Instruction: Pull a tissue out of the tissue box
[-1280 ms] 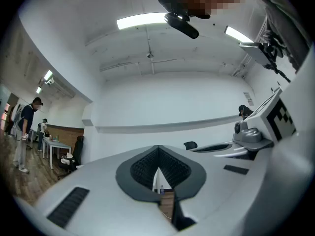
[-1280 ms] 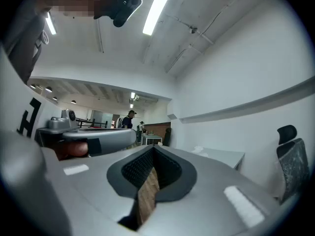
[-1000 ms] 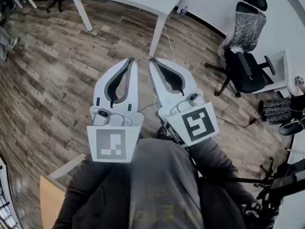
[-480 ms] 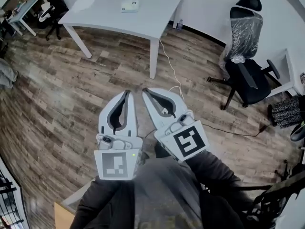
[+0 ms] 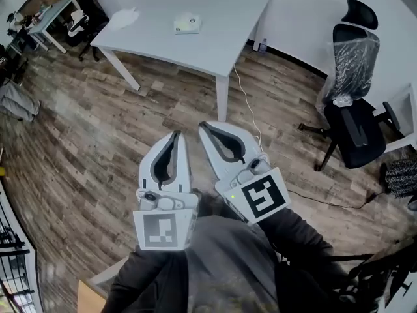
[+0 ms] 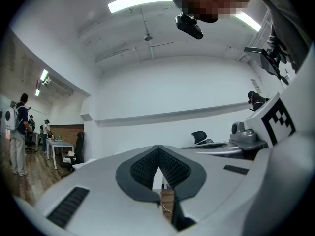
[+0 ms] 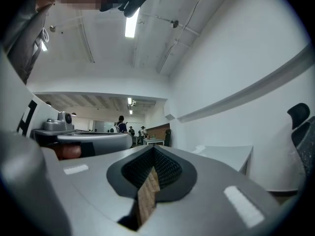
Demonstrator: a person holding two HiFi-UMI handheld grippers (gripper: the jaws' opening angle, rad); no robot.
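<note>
The tissue box (image 5: 187, 23) is a small white box lying on the white table (image 5: 221, 18) at the top of the head view. Two loose white tissues (image 5: 124, 17) lie further left and back on that table. Both grippers are held close to the person's body over the wooden floor, well short of the table. My left gripper (image 5: 176, 136) is shut with nothing in it, its tips meeting in its own view (image 6: 158, 148). My right gripper (image 5: 202, 126) is beside it, also shut and empty (image 7: 152, 149).
A black office chair (image 5: 355, 103) stands at the right by the wall. A white cable (image 5: 251, 113) runs over the floor from the table leg (image 5: 222, 104). A small side table (image 5: 52, 15) stands far left. People (image 6: 18, 132) stand far off.
The table has slid further into the head view, and the tissue box now shows fully. Both grippers stay shut, side by side, close to the body.
</note>
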